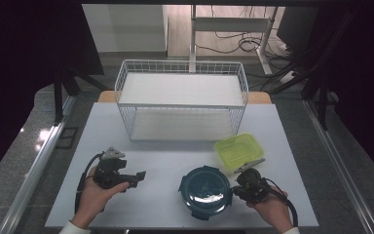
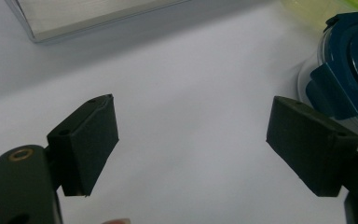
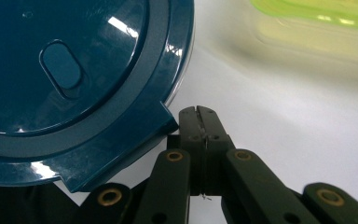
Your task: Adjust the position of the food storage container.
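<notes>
A round container with a dark blue clip lid [image 1: 205, 190] sits near the table's front edge, right of centre; it also shows in the left gripper view [image 2: 349, 65] and the right gripper view [image 3: 74, 79]. A yellow-green rectangular container [image 1: 239, 151] lies behind it to the right [image 3: 317, 28]. My left gripper [image 1: 139, 178] [image 2: 191, 144] rests at front left, open, nothing between its pads [image 2: 91, 144], jaws facing the blue container. My right gripper [image 1: 238, 187] [image 3: 198, 112] is shut and empty, its tips right beside a lid clip at the container's right side.
A white wire basket [image 1: 182, 100] stands at the back middle of the white table [image 1: 160, 156]; its corner shows in the left gripper view [image 2: 37, 35]. Beyond the table are floor, cables and a desk frame [image 1: 233, 29].
</notes>
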A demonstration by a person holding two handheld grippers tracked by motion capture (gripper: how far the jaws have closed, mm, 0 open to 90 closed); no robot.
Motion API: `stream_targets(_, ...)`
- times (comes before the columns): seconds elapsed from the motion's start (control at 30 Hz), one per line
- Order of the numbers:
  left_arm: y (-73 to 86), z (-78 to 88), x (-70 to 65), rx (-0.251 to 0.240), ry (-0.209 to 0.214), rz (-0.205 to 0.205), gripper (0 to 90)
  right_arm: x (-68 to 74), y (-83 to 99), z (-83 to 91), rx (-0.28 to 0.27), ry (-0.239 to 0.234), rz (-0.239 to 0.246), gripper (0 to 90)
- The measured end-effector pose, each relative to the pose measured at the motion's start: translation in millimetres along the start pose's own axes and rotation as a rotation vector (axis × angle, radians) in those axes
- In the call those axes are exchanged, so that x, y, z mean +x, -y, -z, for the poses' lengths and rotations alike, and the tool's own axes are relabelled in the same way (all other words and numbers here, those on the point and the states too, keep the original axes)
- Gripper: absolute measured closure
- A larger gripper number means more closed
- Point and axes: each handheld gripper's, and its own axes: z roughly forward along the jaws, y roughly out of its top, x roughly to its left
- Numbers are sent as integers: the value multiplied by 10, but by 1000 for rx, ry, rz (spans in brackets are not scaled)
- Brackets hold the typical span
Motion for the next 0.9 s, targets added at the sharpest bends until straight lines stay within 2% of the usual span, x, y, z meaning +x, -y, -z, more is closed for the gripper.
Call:
stream_targets(0.37, 2, -22, 7, 8, -1, 2, 164, 103, -223, -136, -12, 4, 34, 891)
stream_targets(0.5, 5, -27, 16, 11, -3, 2, 164, 165, -286, -174, -11, -5, 53, 892)
stream_targets(0.67, 12, -34, 23, 14, -2, 1, 164, 313, -388, -239, -10, -29, 87, 891)
stream_targets(0.9, 20, -43, 35, 16, -2, 4, 164, 346, -461, -283, -13, -37, 95, 891)
